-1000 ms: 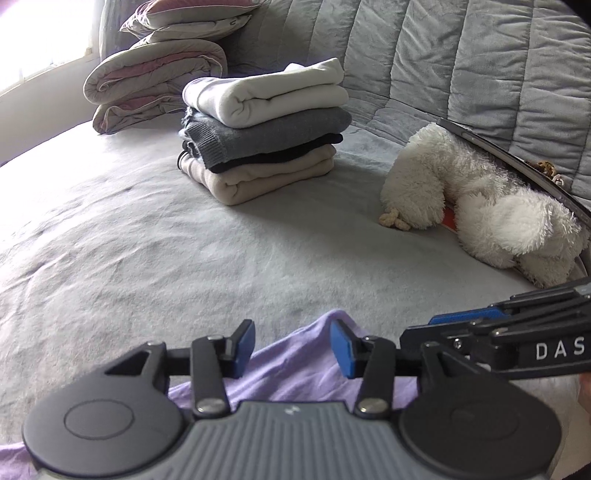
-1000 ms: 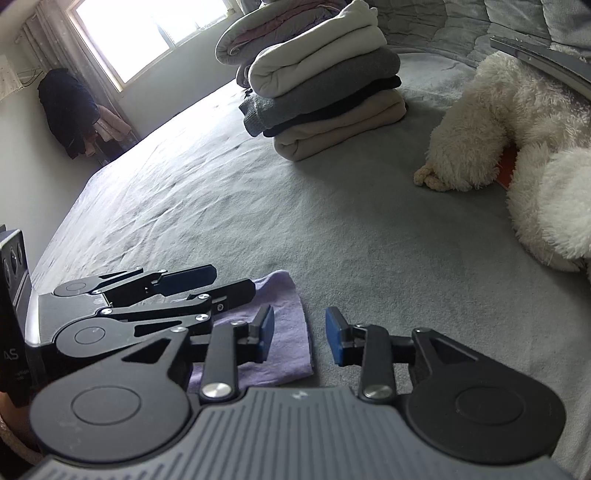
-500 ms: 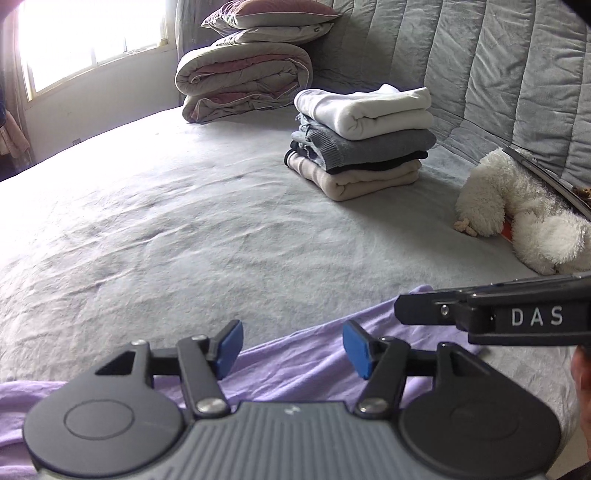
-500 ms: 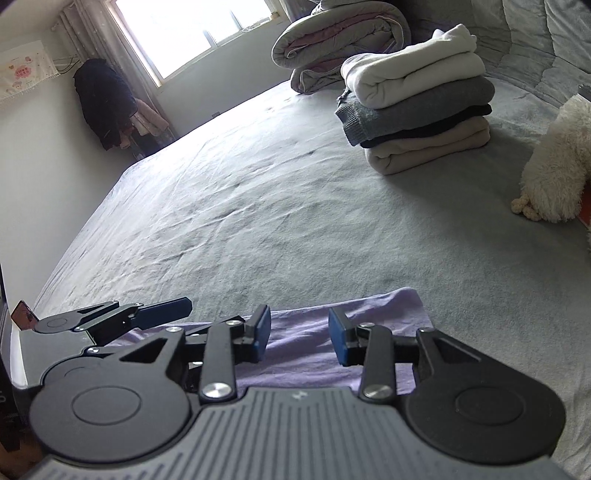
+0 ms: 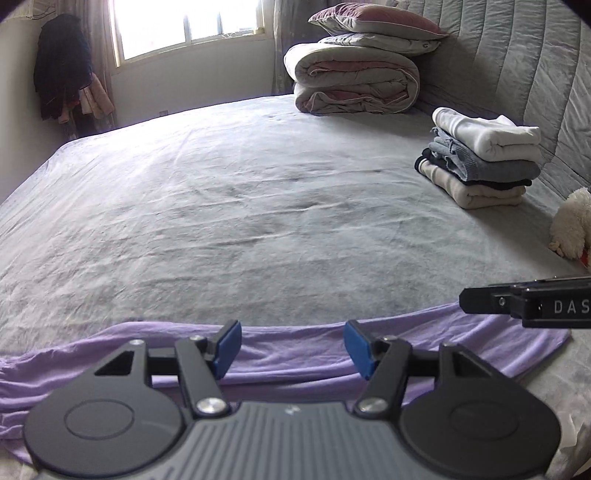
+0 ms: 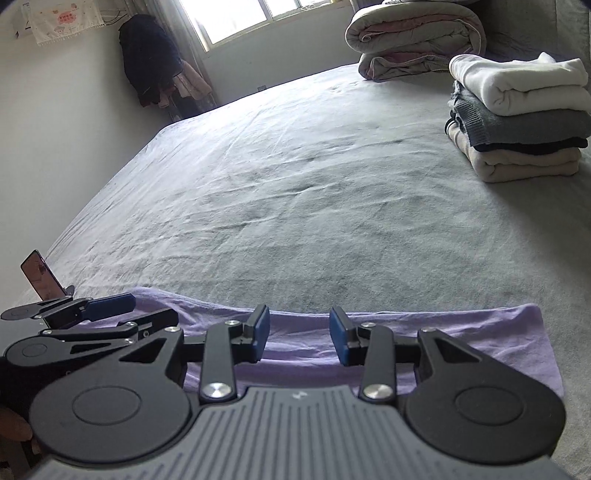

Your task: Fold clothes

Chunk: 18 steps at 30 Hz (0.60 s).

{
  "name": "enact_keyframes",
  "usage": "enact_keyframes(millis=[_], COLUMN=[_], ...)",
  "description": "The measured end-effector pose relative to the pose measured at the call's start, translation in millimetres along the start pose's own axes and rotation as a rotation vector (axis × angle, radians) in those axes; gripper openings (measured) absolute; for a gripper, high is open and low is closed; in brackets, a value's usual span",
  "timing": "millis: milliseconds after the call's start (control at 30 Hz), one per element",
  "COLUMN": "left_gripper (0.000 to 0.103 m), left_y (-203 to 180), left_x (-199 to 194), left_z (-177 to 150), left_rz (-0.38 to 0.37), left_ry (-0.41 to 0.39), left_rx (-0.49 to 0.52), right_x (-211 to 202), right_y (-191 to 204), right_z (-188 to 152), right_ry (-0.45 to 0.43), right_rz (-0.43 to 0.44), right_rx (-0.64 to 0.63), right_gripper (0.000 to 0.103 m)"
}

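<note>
Two wrist cameras, both low above the near edge of the bed, looking along their own fingers.

The left wrist view sits close over the purple garment (image 5: 295, 354) and faces across the grey bed (image 5: 240, 206) to the window (image 5: 188, 26); the left gripper (image 5: 291, 347) fills its lower part. The right wrist view stands just beside it, to the right, and faces nearly the same way over the right gripper (image 6: 299, 334). Both views share the garment, the bed, the window, the rolled quilt (image 5: 354, 79) and the pile of folded clothes (image 5: 484, 158). Each view catches the other gripper at its edge.
</note>
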<state>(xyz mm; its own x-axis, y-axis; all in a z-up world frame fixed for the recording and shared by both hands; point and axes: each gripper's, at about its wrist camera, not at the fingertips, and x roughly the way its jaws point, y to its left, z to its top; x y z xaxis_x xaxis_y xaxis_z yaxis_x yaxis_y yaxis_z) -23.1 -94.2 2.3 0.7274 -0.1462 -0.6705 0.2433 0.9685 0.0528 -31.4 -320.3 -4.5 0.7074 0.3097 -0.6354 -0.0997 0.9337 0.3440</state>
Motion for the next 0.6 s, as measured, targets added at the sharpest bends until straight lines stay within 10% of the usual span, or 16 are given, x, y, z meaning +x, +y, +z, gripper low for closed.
enact_keyframes(millis=[600], left_gripper=[0.063], left_y=[194.5], left_x=[-10.0], left_z=[-75.0], left_rz=[0.179], left_ry=[0.028], left_rx=[-0.318], right_x=[74.2], right_y=[104.9], right_z=[-29.6], right_ry=[0.173], right_rz=[0.17], right_rx=[-0.289], right_gripper=[0.041])
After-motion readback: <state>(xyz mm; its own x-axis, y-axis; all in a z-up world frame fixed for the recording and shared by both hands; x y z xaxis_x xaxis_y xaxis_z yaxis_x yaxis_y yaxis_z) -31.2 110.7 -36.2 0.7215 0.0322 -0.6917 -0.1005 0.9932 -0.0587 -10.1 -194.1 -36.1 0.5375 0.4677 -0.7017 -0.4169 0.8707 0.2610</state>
